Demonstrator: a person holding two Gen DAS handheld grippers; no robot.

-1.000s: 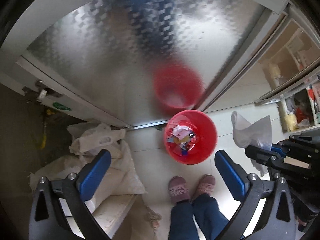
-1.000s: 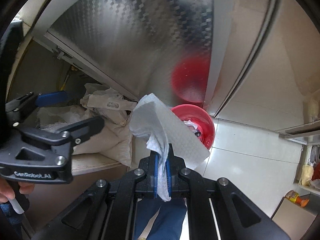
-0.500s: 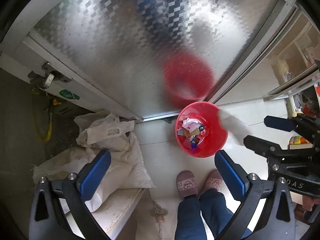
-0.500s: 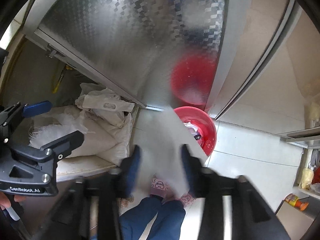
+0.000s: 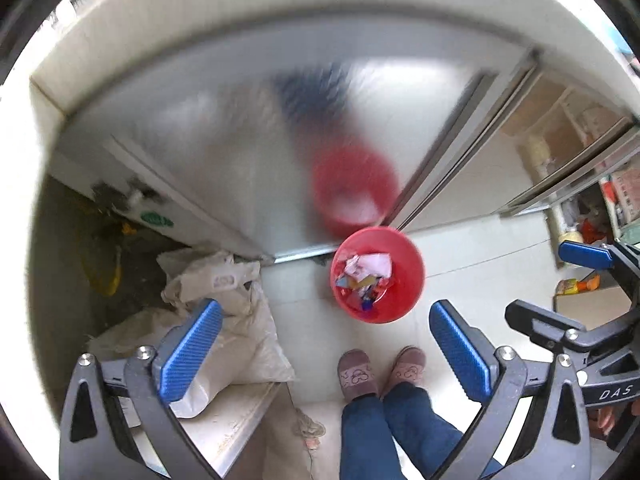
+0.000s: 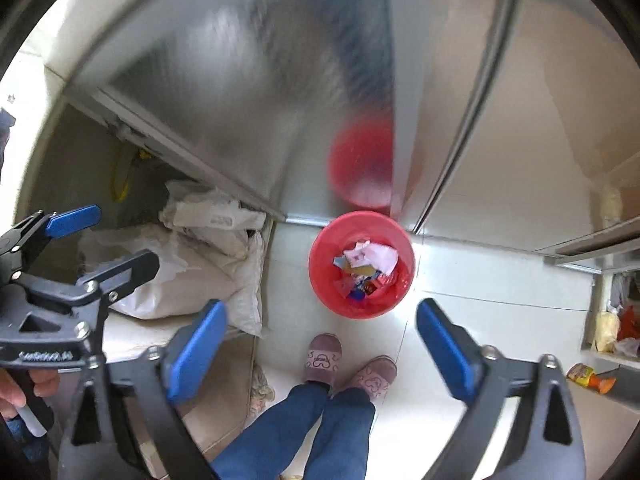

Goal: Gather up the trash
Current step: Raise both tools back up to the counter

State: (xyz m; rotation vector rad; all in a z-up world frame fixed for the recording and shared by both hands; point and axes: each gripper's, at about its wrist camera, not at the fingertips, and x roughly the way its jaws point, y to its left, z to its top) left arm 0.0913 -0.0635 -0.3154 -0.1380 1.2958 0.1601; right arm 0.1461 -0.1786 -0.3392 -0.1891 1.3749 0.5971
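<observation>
A red trash bin [image 5: 408,280] stands on the white tiled floor by a steel door, far below both grippers; it also shows in the right wrist view [image 6: 394,300]. A white tissue [image 5: 370,264] lies on top of mixed scraps inside it, also seen from the right [image 6: 376,257]. My left gripper [image 5: 324,344] is open and empty, high above the floor. My right gripper [image 6: 322,344] is open and empty too, beside the left one and above the bin.
White sacks [image 5: 224,320] are piled on a low ledge at the left. The person's feet in pink slippers [image 5: 380,368] stand just in front of the bin. A textured steel door [image 5: 240,140] rises behind it. Shelves with clutter [image 5: 580,280] are at the right.
My right gripper opened and let go of the white tissue, which fell into the red bin. Both grippers shifted a little; the left stayed open.
</observation>
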